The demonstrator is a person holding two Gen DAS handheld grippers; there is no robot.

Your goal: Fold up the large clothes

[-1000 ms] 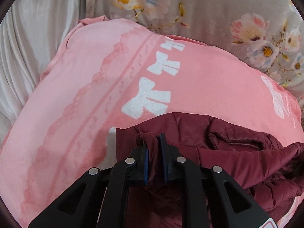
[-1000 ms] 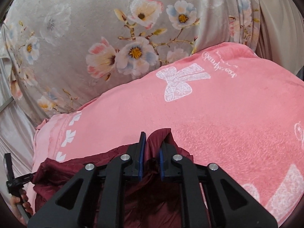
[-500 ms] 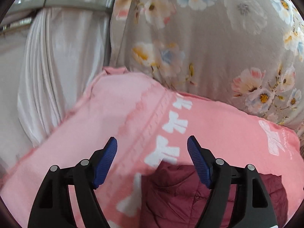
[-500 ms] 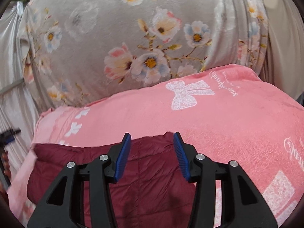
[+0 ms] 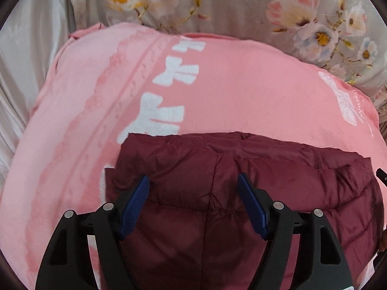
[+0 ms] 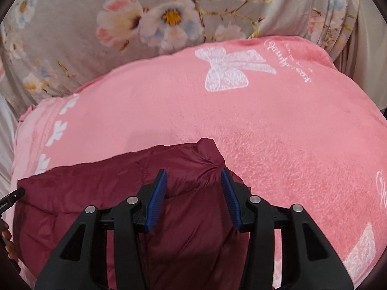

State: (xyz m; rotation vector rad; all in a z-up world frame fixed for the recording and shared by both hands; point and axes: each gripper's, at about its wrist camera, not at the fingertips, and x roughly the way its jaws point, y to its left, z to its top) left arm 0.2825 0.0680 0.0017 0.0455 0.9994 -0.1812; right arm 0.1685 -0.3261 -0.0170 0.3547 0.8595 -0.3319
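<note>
Maroon quilted jacket (image 5: 241, 193), folded flat, lying on a pink blanket (image 5: 241, 91) printed with white bows; its far fold runs level across the blanket, short of the blanket's far edge. Grey floral bedding (image 5: 241, 2) beyond that edge. Left gripper (image 5: 193, 188): blue-padded jaws just opened, standing wide apart above the jacket's left part, nothing between the pads. Right gripper (image 6: 193, 183): jaws just opened, partly apart, flanking a puckered corner of the jacket's far right end, pads not pressing on it.
</note>
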